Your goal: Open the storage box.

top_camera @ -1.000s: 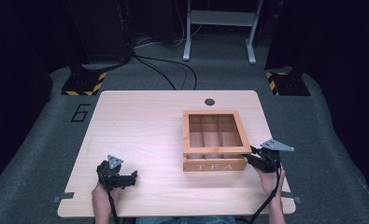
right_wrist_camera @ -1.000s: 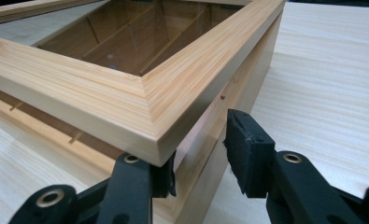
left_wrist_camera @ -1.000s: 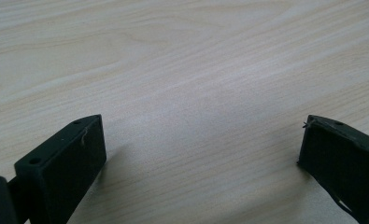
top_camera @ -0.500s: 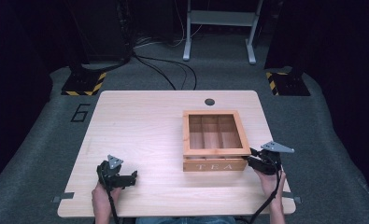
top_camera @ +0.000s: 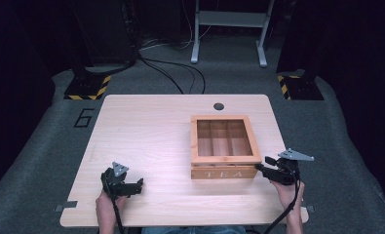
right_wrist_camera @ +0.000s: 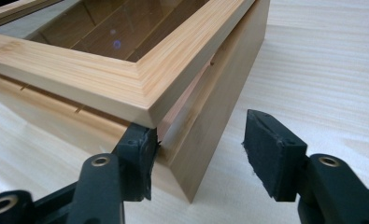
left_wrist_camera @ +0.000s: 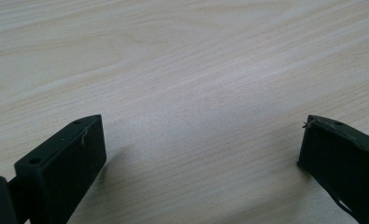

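A wooden tea box with a glass-paned lid stands right of the table's middle, with "TEA" on its front. My right gripper is at the box's front right corner and is open. In the right gripper view the gripper straddles that corner. One jaw tip sits in the gap under the lid's frame, which stands slightly raised off the box body. The other jaw hangs free beside the box. My left gripper rests open near the front left, with bare wood between its jaws.
The light wooden table has a dark round grommet near its far edge. Grey carpet, cables and black stands with striped bases surround the table. A white metal frame stands at the back.
The right gripper has edged slightly in toward the box's front right corner. The left gripper has stayed where it was.
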`<state>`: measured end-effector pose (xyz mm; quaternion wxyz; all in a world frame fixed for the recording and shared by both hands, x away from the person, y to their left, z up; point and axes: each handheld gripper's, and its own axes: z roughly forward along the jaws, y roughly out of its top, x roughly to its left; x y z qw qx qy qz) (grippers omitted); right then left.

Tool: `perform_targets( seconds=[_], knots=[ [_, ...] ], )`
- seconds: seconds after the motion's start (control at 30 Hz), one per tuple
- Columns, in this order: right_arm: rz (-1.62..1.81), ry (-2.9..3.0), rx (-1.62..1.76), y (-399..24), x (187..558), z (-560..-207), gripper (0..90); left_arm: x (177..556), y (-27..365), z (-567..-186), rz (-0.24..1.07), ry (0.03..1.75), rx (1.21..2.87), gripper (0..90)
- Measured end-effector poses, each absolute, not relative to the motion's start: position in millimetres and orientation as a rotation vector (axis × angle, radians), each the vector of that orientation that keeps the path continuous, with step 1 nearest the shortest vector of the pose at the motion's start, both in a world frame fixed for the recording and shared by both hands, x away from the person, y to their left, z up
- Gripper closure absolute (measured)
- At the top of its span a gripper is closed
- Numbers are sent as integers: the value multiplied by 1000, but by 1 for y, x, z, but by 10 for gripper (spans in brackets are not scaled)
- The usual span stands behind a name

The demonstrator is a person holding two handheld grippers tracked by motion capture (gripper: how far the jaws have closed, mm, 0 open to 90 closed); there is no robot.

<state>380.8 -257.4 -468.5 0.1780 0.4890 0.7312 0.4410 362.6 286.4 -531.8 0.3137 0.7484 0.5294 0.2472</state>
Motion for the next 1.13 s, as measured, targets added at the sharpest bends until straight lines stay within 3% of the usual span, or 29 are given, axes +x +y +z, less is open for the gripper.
perform_targets(
  seconds=[0.43, 0.7, 1.13],
  knots=[
    [1161, 2203, 1408, -261, 370, -501, 152, 363, 286, -532, 651, 1396, 1973, 4],
    [1067, 2164, 1428, -269, 364, -523, 101, 363, 287, -532, 650, 1397, 1973, 4],
    [953, 2122, 1408, -269, 362, -528, 87, 363, 287, -532, 639, 1399, 1975, 4]
  ],
)
